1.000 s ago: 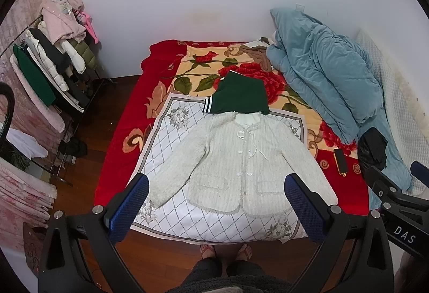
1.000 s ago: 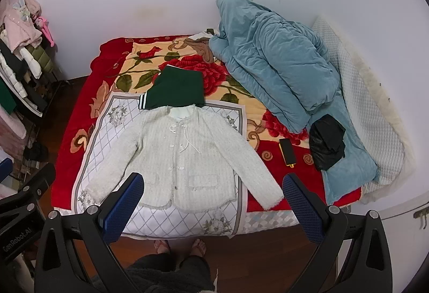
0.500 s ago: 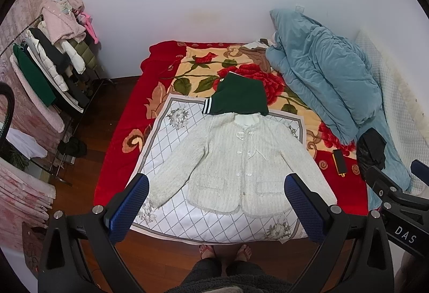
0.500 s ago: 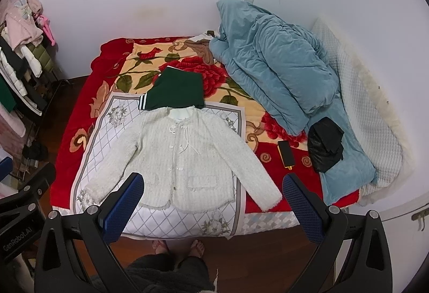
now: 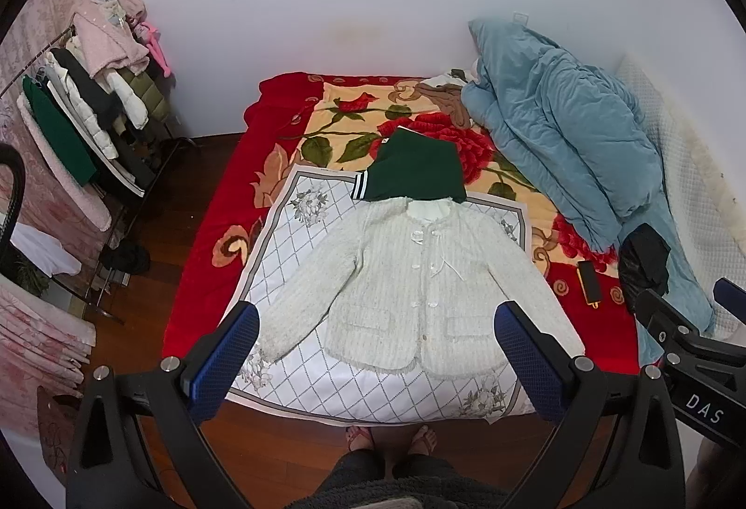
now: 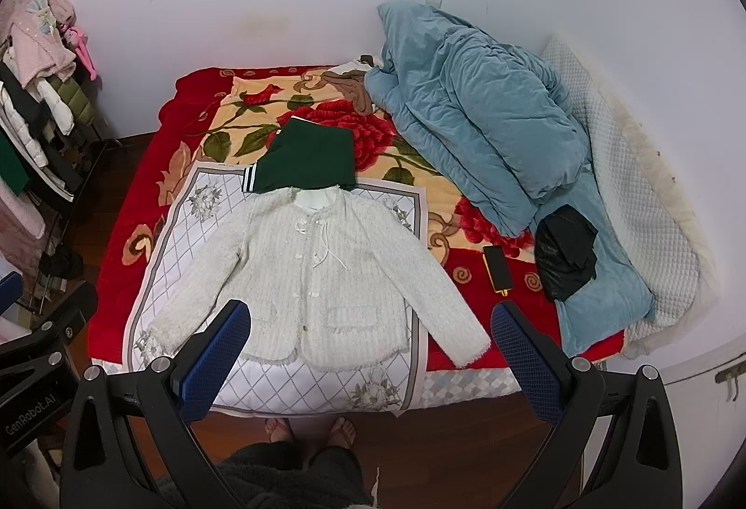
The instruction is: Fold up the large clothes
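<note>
From the left wrist view, our left gripper [image 5: 375, 350] hangs wide open and empty above the cream tweed buttoned jacket [image 5: 410, 276], which lies flat, front up, on the white diamond-patterned sheet [image 5: 289, 238]. Its collar points away from us and its hem is nearest, so its long axis runs straight ahead.

From the right wrist view, our right gripper [image 6: 370, 350] is just as wide and empty — the jacket [image 6: 317, 271] sits ahead and slightly left. We judge each sleeve falls to the gripper on its own side — neither is clearly closer.
</note>
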The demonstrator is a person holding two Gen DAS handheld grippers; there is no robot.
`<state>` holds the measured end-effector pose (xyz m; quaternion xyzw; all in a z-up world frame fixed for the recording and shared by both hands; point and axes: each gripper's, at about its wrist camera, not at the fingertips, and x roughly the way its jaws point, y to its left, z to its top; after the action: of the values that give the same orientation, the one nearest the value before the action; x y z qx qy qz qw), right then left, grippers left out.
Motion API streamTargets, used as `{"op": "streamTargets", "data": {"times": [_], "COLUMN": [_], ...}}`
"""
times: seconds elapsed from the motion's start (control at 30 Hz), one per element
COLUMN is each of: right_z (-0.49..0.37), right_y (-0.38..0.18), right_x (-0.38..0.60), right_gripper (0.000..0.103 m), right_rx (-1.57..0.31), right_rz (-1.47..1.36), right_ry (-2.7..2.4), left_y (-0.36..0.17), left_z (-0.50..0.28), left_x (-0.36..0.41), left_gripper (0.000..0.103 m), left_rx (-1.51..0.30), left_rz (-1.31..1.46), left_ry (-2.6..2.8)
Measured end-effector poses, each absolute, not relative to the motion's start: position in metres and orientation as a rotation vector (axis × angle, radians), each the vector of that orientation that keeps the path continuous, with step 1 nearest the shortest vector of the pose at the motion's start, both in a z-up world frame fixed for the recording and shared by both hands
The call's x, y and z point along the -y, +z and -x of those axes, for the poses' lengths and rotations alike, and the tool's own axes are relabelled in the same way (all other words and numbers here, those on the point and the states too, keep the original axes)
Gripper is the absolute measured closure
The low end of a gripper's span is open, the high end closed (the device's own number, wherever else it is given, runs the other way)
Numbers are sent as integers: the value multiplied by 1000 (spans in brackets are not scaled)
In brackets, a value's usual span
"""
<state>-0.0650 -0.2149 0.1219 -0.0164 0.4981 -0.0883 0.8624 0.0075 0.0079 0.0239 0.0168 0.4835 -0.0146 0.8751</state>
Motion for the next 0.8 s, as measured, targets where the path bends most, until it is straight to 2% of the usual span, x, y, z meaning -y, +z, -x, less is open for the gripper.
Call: {"op": "streamTargets", "data": {"times": [0.6,0.8], "right_z": [66,50], "right_y": [123,60], "right_x": [212,240], "right_gripper": [0,0], "right_rx": [-1053,-1049], "right_rz": [15,-87], "right_ry": [-205,-284], "left_y": [24,-27], "left_z": [-18,-58], "left_x": [-10,-13], "left_gripper": [0,0], "left_rx": [-1006,-924], "left_rz": [-42,-100], "left_ry": [-40,-18]}}
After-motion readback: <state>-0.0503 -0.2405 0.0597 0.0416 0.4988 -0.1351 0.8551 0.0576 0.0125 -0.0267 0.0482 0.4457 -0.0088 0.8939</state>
